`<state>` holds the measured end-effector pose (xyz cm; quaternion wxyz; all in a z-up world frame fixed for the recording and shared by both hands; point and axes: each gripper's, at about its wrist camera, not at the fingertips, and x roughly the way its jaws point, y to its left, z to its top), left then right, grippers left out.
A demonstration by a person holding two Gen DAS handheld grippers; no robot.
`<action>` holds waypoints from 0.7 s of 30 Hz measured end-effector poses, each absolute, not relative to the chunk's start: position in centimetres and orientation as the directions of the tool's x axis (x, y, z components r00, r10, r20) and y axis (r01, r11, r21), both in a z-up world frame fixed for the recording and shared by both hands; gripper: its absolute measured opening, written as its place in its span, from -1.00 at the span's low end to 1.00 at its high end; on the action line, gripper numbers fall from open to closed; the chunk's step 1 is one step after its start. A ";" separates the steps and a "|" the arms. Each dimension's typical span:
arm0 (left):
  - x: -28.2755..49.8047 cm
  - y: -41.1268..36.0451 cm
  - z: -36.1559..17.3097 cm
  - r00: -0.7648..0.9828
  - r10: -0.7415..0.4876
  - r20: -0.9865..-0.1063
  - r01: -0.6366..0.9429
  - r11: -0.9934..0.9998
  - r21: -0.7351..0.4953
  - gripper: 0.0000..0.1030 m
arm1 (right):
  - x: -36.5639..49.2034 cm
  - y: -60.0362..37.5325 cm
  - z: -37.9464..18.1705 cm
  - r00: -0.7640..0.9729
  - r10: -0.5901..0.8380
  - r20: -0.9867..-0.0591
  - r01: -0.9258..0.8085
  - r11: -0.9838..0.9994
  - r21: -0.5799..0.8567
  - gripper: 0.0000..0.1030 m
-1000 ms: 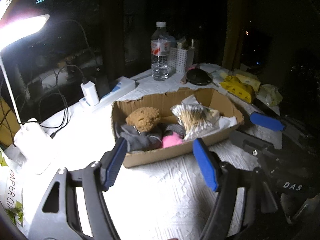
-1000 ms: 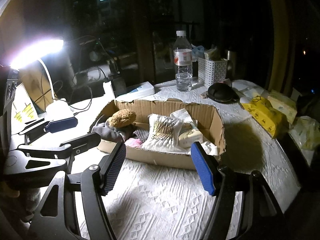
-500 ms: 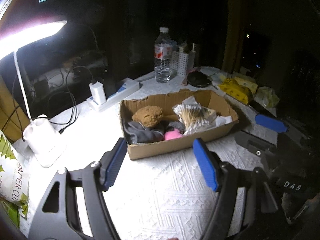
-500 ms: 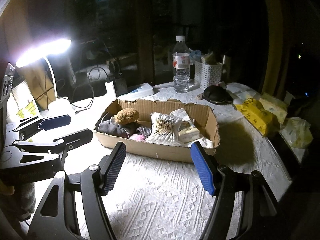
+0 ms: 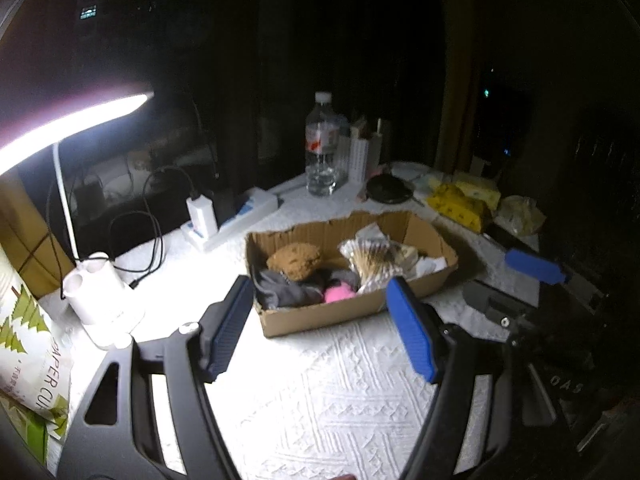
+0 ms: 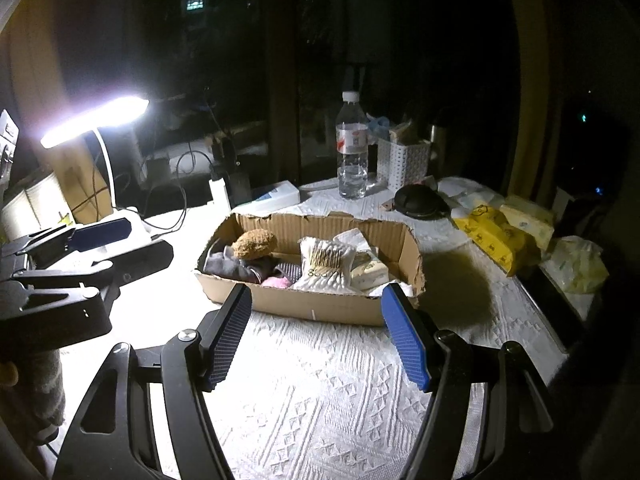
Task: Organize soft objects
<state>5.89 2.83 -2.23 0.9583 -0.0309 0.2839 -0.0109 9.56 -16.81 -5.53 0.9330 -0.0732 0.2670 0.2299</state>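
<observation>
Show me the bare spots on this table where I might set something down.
Widest bare patch: the white tablecloth between both claws and the cardboard box. A smaller one lies right of the box, before the yellow packs. Crowded: the box itself, the back edge around the water bottle, and the left side by the lamp base and cables.

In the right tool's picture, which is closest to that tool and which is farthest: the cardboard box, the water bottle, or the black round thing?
1. Cardboard box, right ahead of the right tool.
2. Black round thing, past the box, on the right.
3. Water bottle, at the table's back edge, slightly farther.
</observation>
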 end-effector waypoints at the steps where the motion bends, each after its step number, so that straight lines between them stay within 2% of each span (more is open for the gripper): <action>1: 5.7 2.8 -2.0 0.842 -0.039 -0.538 0.006 0.998 -0.063 0.38 | 9.3 -16.9 -5.3 0.756 0.388 -0.526 -0.465 0.885 -0.015 0.37; 13: 3.7 2.2 0.6 0.890 -0.041 -0.454 0.025 0.999 -0.041 0.53 | 7.5 -17.8 -3.4 0.798 0.374 -0.473 -0.436 0.899 -0.025 0.39; 17: 3.3 2.2 1.2 0.898 -0.042 -0.438 0.029 0.999 -0.037 0.75 | 6.8 -17.9 -2.9 0.806 0.373 -0.459 -0.434 0.900 -0.030 0.51; 21: 2.9 2.1 1.6 0.904 -0.039 -0.425 0.029 0.999 -0.029 0.82 | 6.4 -17.9 -2.4 0.815 0.371 -0.445 -0.427 0.904 -0.030 0.52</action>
